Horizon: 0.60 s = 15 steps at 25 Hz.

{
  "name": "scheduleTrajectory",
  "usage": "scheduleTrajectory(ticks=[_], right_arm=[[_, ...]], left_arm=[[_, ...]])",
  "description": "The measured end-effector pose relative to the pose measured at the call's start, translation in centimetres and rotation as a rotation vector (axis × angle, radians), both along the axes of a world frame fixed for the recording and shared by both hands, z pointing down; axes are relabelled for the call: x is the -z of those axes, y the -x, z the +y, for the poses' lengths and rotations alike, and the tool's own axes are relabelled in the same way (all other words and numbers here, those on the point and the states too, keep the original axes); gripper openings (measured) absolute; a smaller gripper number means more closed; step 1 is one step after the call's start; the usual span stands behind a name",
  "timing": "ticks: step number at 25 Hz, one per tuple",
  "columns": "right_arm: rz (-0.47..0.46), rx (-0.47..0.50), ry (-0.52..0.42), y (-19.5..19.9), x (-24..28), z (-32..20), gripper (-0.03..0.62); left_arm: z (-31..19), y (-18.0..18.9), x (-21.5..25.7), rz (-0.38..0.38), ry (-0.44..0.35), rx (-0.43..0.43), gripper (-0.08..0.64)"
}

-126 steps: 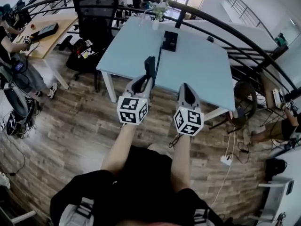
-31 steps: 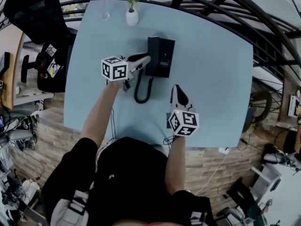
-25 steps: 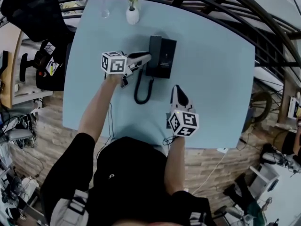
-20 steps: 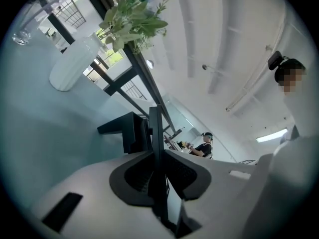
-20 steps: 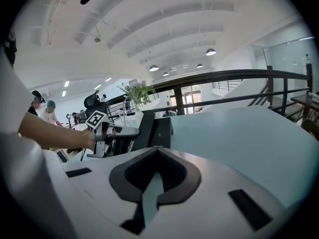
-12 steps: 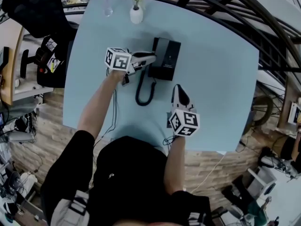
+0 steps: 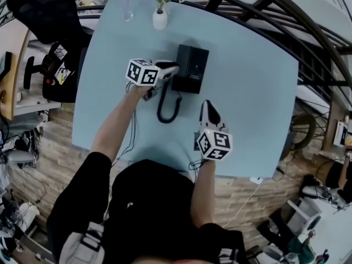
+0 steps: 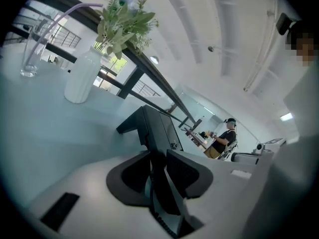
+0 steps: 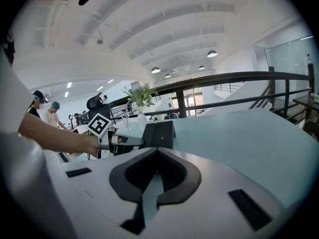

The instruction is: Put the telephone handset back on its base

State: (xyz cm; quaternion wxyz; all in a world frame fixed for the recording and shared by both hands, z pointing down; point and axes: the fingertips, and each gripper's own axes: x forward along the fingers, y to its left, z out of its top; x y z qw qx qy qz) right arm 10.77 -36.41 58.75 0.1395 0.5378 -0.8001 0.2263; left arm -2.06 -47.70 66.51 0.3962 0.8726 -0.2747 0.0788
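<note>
A black telephone base sits on the light blue table, its coiled cord looping toward me. The black handset lies along the base's left side. My left gripper reaches in from the left, and its jaws are opening. In the left gripper view the handset still stands between the jaws, and a slit of light shows beside the left pad. My right gripper rests nearer me, shut and empty. In the right gripper view the right gripper points at the telephone base.
A white vase with a plant and a glass with a straw stand at the table's far edge. A black railing curves behind the table. An office chair is at far left. People stand in the distance.
Five seconds ago both grippers hung over the floor, the left one holding the handset upright. Over the last second the left gripper stayed at the base's left side. The right gripper has not moved.
</note>
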Motion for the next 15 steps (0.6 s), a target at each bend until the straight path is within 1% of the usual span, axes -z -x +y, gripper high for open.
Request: scheduleTrajectory(ticks=[2,3,5,7,11,13,15], right_arm=[[0.001,0.007,-0.010,0.2,0.6,0.1,-0.006],[0.002,0.012,-0.015,0.3,0.9,0.2,-0.006],[0.000,0.025,-0.027,0.6,1.4,0.3,-0.006],[-0.004,0.035,-0.043,0.7,2.0,0.2,-0.006],[-0.015,0.054,-0.095,1.1,4.2,-0.4,-0.006],[-0.024,0.067,-0.139,1.4,5.9,-1.3,-0.006],[-0.032,0.075,-0.192,1.7,8.1,-2.3,-0.006]], left_arm=[[-0.1,0.4,0.0,-0.079,-0.012,0.039,0.112],[-0.2,0.7,0.4,-0.126,-0.032,0.067,0.112],[0.0,1.4,2.1,-0.195,-0.109,0.129,0.112],[0.3,1.6,4.8,-0.202,-0.178,0.171,0.110],[1.2,1.7,10.1,-0.176,-0.279,0.230,0.103],[1.9,2.4,13.0,-0.162,-0.321,0.299,0.077],[2.8,3.3,16.0,-0.165,-0.362,0.383,0.033]])
